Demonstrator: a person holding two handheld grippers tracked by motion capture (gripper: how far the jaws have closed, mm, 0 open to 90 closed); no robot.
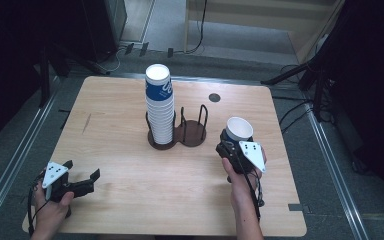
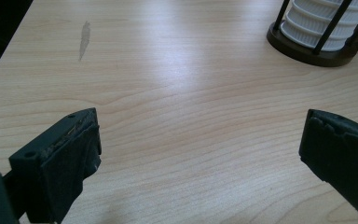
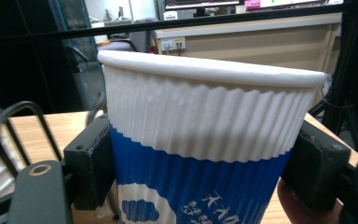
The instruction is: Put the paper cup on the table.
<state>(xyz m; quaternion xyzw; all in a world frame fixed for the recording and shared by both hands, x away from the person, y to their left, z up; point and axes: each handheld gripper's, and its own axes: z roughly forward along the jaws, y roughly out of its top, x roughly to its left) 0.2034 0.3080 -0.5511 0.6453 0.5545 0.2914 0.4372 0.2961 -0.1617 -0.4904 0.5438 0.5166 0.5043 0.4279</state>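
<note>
Wooden table (image 1: 130, 165): right gripper (image 3: 200, 172) fingers clamp the paper cup (image 3: 205, 140) between them; left gripper (image 2: 200, 154) fingers spread, empty.

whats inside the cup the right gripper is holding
Seen from above, the cup held in the right gripper shows a plain white interior with nothing visible in it. Its bottom is hidden by the near wall, so the high view cannot confirm it is empty.

white-and-blue ribbed paper cup (image 3: 205, 140) upright, clamped between right gripper (image 3: 200, 168) black jaws; wire holder loops (image 3: 18, 121) at left, wooden table (image 3: 65, 128) behind.
</note>
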